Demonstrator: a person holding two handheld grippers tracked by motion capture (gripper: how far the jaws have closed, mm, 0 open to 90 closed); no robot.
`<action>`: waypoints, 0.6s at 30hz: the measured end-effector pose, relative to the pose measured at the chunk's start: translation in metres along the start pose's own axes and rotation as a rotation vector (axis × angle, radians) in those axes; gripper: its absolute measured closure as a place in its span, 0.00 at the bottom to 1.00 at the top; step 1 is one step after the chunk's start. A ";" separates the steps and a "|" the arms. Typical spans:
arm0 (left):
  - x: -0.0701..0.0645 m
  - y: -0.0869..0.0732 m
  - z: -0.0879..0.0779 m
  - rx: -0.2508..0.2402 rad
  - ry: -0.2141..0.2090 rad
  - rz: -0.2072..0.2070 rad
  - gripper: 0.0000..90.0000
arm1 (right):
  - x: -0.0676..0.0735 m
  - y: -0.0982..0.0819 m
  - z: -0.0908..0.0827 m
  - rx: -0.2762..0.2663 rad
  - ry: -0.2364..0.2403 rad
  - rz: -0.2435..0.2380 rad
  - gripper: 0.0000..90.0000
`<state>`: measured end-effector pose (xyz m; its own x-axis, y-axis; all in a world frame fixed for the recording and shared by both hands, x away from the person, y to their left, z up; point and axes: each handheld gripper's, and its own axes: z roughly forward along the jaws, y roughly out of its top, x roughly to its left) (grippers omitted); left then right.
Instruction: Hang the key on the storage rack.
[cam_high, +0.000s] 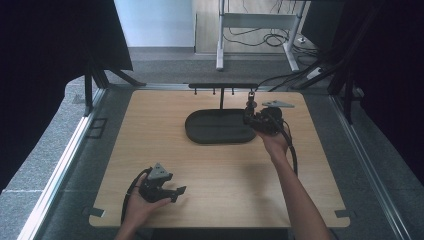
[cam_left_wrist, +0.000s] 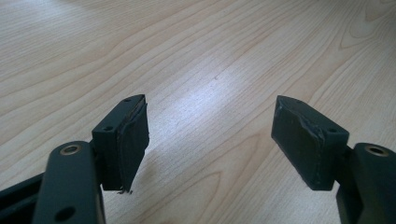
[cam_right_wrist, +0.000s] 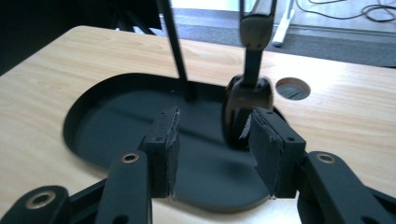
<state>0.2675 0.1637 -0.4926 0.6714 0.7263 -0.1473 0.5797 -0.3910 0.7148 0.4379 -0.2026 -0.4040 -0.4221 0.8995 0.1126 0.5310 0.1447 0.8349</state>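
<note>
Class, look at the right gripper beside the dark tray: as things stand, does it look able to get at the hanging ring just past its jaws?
Probably yes. The right gripper stands open over the tray, and the ring hangs just past its jaws with nothing between; the stand's post is off to one side.

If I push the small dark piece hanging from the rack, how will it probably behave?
The hanging piece probably swings rather than resists, since it dangles from the rack's bar. It looks jointed, an upper part above a loop, so it may flop. The wide oval base should keep the rack from tipping.
</note>
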 end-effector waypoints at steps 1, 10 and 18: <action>0.000 0.000 0.000 0.001 0.002 0.000 0.31 | 0.001 -0.003 -0.004 0.005 0.009 -0.002 0.59; -0.002 0.000 0.004 0.014 0.004 0.007 0.31 | 0.007 -0.033 -0.026 0.026 0.079 -0.041 0.59; -0.001 0.000 0.002 0.003 -0.011 -0.004 0.31 | 0.021 -0.079 -0.056 0.023 0.134 -0.109 0.59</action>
<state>0.2679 0.1612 -0.4938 0.6741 0.7217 -0.1572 0.5838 -0.3902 0.7120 0.3459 -0.2179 -0.4376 -0.5716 0.8151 0.0944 0.4928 0.2491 0.8338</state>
